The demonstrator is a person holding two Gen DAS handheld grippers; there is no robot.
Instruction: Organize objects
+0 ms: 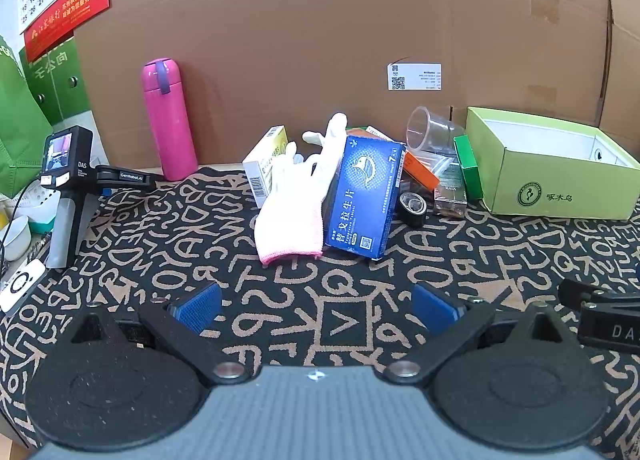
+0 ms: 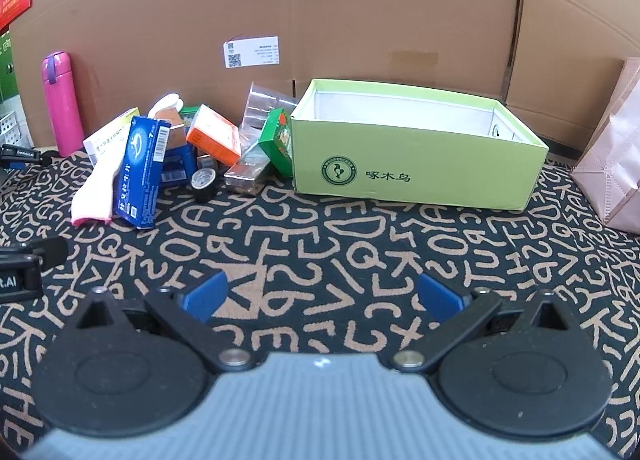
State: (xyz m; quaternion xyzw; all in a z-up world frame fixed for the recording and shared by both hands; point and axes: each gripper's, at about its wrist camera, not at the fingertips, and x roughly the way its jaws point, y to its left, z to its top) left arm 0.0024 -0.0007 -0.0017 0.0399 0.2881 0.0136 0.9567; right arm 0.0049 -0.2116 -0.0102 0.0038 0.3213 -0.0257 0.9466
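Starting step, nothing picked yet. Green shoebox (image 2: 420, 164) sits open at far right on the bench (image 2: 320, 236), looks empty. Clutter pile just left of it: blue medicine box (image 1: 362, 196) leaning on white glove (image 1: 294, 200), orange box (image 2: 214, 136), black tape roll (image 2: 204, 182). Left gripper (image 1: 316, 306) and right gripper (image 2: 322, 296) both hover near, fingers spread, holding nothing. Next likely: reach the blue box, pinch its narrow sides, carry right to the shoebox.
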